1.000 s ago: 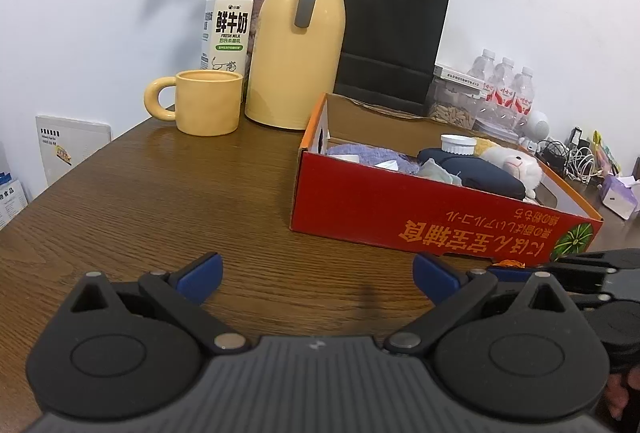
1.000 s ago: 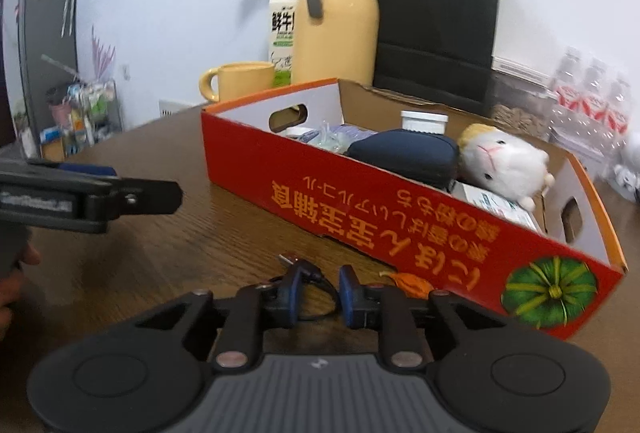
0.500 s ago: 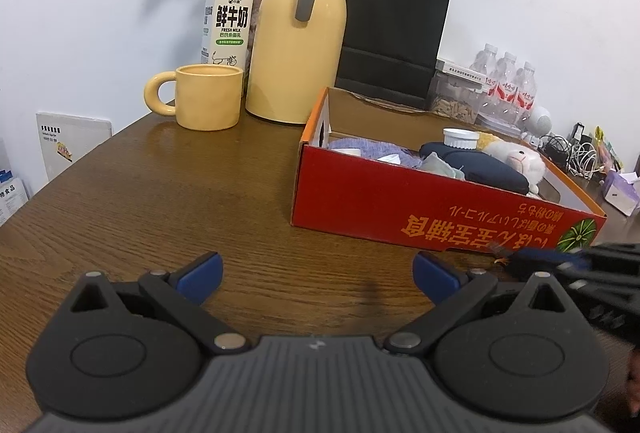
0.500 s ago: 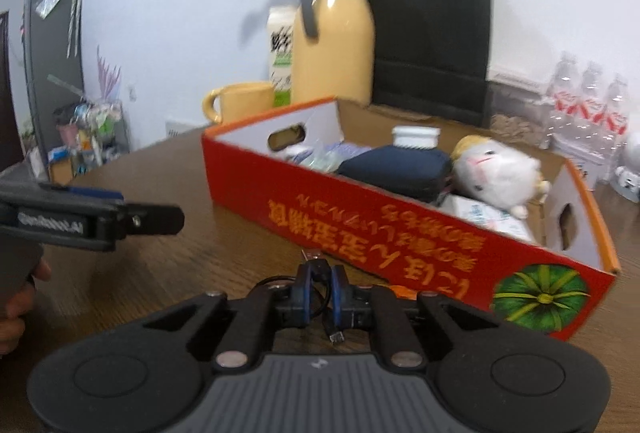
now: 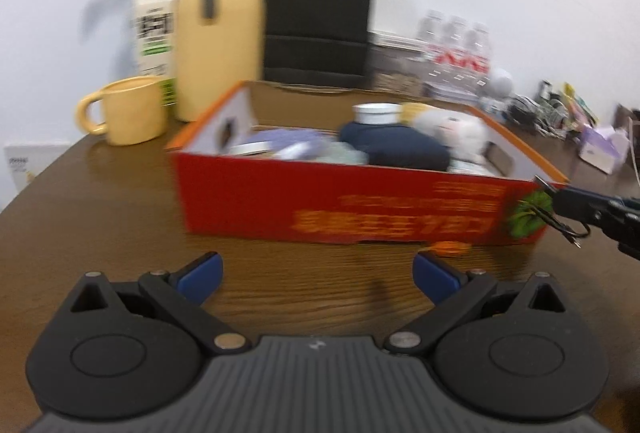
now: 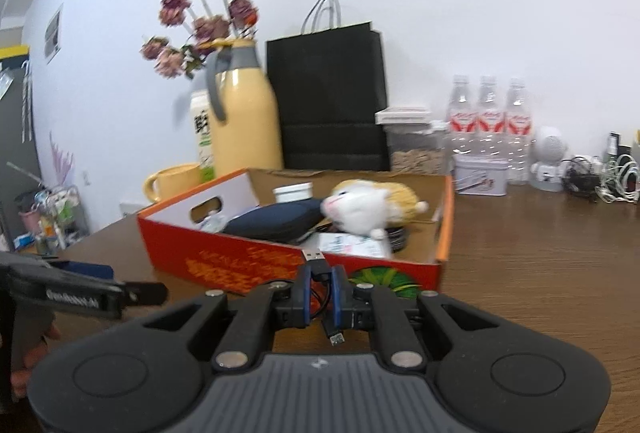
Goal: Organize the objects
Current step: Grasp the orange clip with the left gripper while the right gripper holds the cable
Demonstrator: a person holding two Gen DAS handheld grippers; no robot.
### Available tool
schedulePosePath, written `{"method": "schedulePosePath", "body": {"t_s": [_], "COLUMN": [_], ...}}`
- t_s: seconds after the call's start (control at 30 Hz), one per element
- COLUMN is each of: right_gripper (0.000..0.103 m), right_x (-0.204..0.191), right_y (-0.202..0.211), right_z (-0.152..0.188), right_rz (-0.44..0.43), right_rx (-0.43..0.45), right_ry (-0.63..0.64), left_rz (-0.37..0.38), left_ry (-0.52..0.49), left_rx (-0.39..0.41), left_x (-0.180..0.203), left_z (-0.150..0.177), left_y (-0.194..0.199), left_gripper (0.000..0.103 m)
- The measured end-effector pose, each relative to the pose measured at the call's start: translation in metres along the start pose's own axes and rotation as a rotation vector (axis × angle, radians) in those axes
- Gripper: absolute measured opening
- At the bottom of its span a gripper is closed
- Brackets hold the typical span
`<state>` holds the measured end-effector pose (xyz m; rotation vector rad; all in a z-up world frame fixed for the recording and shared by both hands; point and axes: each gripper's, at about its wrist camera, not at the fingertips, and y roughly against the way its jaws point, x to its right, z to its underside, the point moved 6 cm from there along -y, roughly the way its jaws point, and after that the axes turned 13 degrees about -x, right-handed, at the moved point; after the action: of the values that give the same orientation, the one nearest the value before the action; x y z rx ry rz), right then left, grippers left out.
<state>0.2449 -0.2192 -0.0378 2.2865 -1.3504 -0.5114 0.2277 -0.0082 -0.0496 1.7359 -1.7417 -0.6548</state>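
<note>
Brown wood-grain table (image 5: 120,217) fills the left wrist view, its near-left stretch bare up to a curved left edge. Far along the white wall stand a yellow ceramic mug (image 5: 128,111), a tall yellow flask with a grey handle (image 5: 220,45) and a black paper carrier bag (image 5: 316,9). At centre lies a red cardboard box with an orange rim (image 5: 320,209), long side facing the camera, holding a dark blue pouch (image 5: 396,149) and a white plush toy (image 5: 456,129). The left gripper (image 5: 316,273) hovers over bare wood before the box, its blue fingers (image 5: 200,273) spread wide with nothing between them. At the right edge the right gripper (image 5: 576,205) comes in at the box's near-right corner, a thin black cable (image 5: 568,229) dangling from it

From the right wrist view, open table runs right of the box (image 6: 224,253) to a clutter of clear water bottles (image 6: 488,113) at the far wall. The right gripper (image 6: 322,293) has just been closing and is pinched tight on the short black USB cable (image 6: 320,273), near the box's near corner. The cable runs roughly along the fingers: one plug juts away towards the box, the other hangs near and below the fingertips. The left gripper (image 6: 144,293) shows at the left edge
</note>
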Motion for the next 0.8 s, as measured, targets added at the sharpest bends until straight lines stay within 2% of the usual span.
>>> {"method": "schedulePosePath", "body": {"t_s": [0.2,0.43,0.7,0.73,0.8], "right_gripper": [0.009,0.009,0.009,0.009,0.009], "right_x": [0.021,0.032,0.030,0.029,0.028], "right_y": [0.012,0.022,0.028,0.028,0.029], "right_z": [0.002,0.003,0.004,0.004,0.005], "right_rz": [0.027,0.040,0.053,0.052,0.048], "right_rx": [0.034,0.062,0.079,0.079,0.082], "right_ry": [-0.016,-0.018,-0.005,-0.002,0.003], "left_rz": [0.006,-0.022,-0.034,-0.035,-0.037], "left_ry": [-0.040,-0.040,-0.032,-0.033,-0.036], "left_rx": [-0.022,-0.055,-0.092,-0.097,-0.095], "left_x": [0.047,0.076,0.084,0.086,0.088], "left_z": [-0.010,-0.015,-0.016,-0.016,-0.015], "left_y": [-0.021,-0.042,-0.054,-0.055,-0.055], "left_gripper": [0.103,0.101,0.074,0.068,0.063]}}
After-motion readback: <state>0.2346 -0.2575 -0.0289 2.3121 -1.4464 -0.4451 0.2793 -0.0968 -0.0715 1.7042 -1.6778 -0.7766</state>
